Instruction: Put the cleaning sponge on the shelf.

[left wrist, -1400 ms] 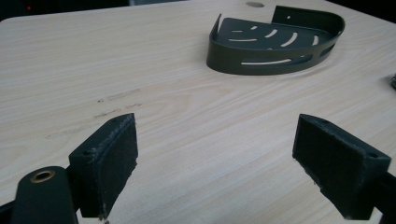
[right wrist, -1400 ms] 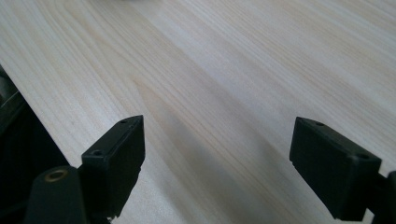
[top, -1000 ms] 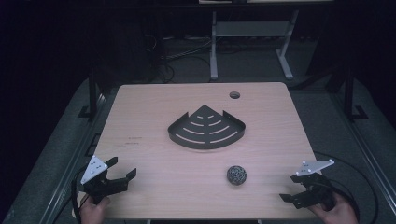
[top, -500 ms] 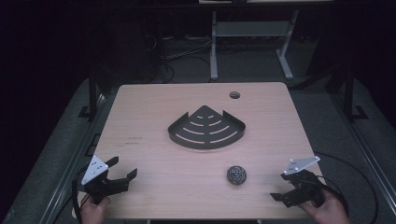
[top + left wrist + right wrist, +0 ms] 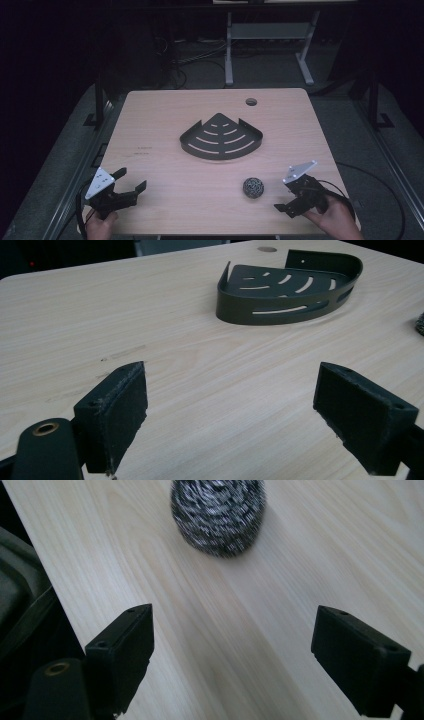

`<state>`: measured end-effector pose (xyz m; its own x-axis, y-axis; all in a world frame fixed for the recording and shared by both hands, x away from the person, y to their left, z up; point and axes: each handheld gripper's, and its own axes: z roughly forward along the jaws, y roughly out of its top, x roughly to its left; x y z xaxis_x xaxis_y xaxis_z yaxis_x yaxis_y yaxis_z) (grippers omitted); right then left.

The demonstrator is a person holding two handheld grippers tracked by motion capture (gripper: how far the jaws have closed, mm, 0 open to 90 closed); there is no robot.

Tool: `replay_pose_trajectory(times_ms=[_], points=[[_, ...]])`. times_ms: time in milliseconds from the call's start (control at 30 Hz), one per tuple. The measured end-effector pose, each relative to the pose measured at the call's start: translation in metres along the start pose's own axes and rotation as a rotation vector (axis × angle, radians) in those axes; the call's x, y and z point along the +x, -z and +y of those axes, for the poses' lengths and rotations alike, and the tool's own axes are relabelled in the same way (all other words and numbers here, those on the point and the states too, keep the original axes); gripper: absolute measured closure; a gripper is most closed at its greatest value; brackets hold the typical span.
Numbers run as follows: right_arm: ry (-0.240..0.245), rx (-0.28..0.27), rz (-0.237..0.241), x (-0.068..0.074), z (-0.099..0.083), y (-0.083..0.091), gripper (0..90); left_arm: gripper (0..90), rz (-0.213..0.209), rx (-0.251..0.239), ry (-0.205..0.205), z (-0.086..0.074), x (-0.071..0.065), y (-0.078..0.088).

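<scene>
Right gripper view puts the round, silvery steel-wool scouring ball (image 5: 218,514) at twelve o'clock ahead of the right gripper (image 5: 232,655), whose jaws stand spread and empty. It looks light, springy and snaggy; I'd pinch it across its middle. It sits at five o'clock from the dark slotted metal corner basket (image 5: 221,138) on the pale wooden table (image 5: 150,125). The left gripper (image 5: 129,186) is released too.
</scene>
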<state>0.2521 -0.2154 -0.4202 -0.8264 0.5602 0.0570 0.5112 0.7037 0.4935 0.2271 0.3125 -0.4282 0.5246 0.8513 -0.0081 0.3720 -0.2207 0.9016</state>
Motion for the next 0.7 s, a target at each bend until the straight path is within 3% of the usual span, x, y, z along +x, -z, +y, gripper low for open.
replay_pose_trajectory(times_ms=[200,700], points=[[0.065,0.022,0.011,0.008,0.023,-0.011,16.5,13.3,-0.009,-0.006,-0.009,0.001,-0.001,0.000],[0.091,0.039,0.028,0.010,0.049,-0.028,16.4,13.3,-0.003,-0.023,0.010,0.002,0.002,0.004]])
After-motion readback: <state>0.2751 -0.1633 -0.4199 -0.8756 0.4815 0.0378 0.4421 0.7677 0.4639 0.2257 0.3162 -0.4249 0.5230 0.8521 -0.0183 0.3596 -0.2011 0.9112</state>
